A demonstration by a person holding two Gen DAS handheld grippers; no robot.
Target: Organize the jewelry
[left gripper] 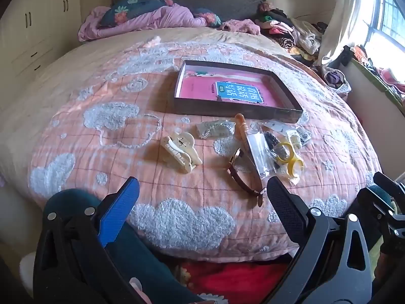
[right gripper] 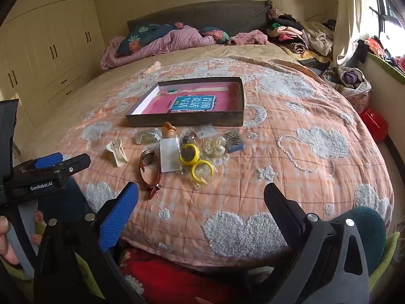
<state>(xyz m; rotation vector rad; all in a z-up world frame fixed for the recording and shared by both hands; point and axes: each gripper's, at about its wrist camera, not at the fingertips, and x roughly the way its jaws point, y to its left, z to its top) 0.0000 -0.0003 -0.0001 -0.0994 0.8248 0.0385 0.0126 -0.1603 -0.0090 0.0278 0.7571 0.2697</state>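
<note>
Nearest to the cameras, both tools hang above the foot of the bed with nothing between their fingers. The left gripper (left gripper: 202, 197) has its jaws spread wide and released, one blue pad and one black pad framing bare quilt. The right gripper (right gripper: 201, 202) is likewise fully spread and empty. In the right wrist view a hand (right gripper: 5, 240) grips the handle of the left tool at the left edge.

Under them lies the quilt (left gripper: 177, 223), peach-coloured with fluffy white cloud shapes, draped over the bed.

Just beyond the fingertips is the jewelry, scattered in a loose cluster on the quilt. A brown-strapped watch (left gripper: 244, 174) lies closest. To its left, set apart, rests a cream hair claw (left gripper: 181, 152). To the right of the watch sit two yellow rings (right gripper: 197, 162) in clear wrapping, touching each other, beside a clear plastic bag (left gripper: 258, 152) and several small packets too small to read. A peach-coloured stick-like piece (left gripper: 240, 124) lies at the far side of the cluster, next to a bag of pale beads (left gripper: 215, 129).

Behind the cluster stands a shallow dark tray (left gripper: 291, 115) holding a pink book (left gripper: 227, 91).

Farthest off are pillows and a rumpled purple blanket (left gripper: 152, 20) at the headboard.
</note>
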